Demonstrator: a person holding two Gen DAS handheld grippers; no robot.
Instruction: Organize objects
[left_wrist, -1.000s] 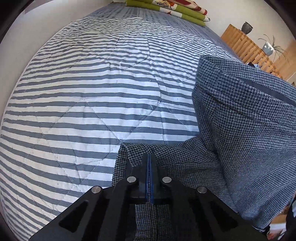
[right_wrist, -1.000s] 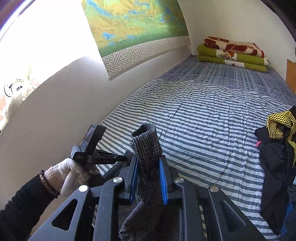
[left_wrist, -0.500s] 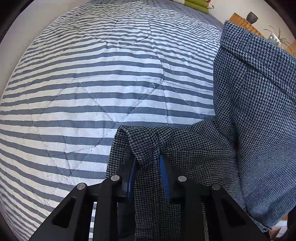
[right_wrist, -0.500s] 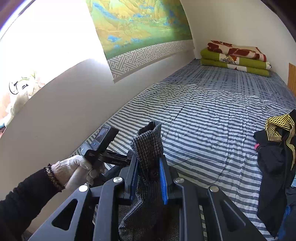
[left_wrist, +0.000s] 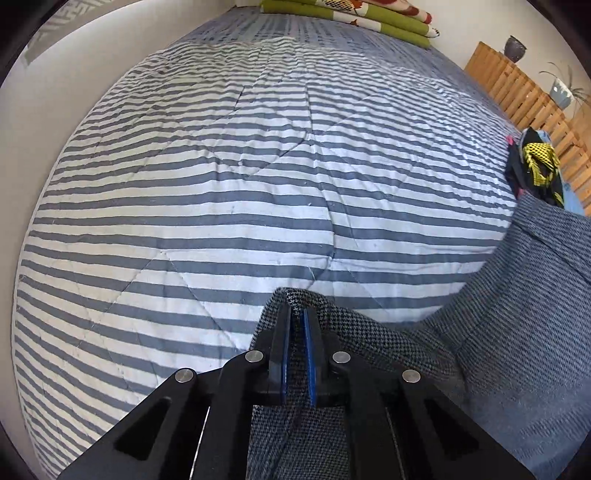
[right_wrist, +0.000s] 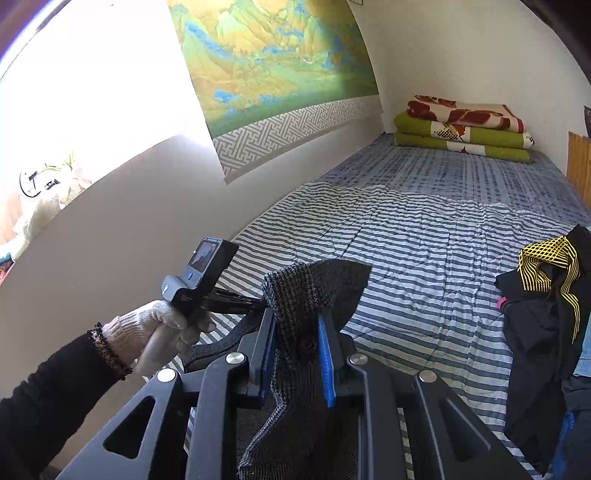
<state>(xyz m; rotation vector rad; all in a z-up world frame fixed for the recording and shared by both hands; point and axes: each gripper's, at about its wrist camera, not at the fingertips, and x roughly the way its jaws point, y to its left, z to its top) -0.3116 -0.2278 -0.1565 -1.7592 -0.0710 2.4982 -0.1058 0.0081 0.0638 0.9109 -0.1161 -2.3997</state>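
Holding that houndstooth garment (left_wrist: 517, 332) over the striped bed (left_wrist: 221, 206), you've got the left gripper (left_wrist: 296, 325) and right gripper (right_wrist: 295, 332) both clamped on edges; thin bites like yours could slip if you tug.

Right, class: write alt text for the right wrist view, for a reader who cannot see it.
The right gripper clamps a fold of grey houndstooth garment above a striped quilt. A gloved hand holds the left gripper beside it; dark clothes lie at right.
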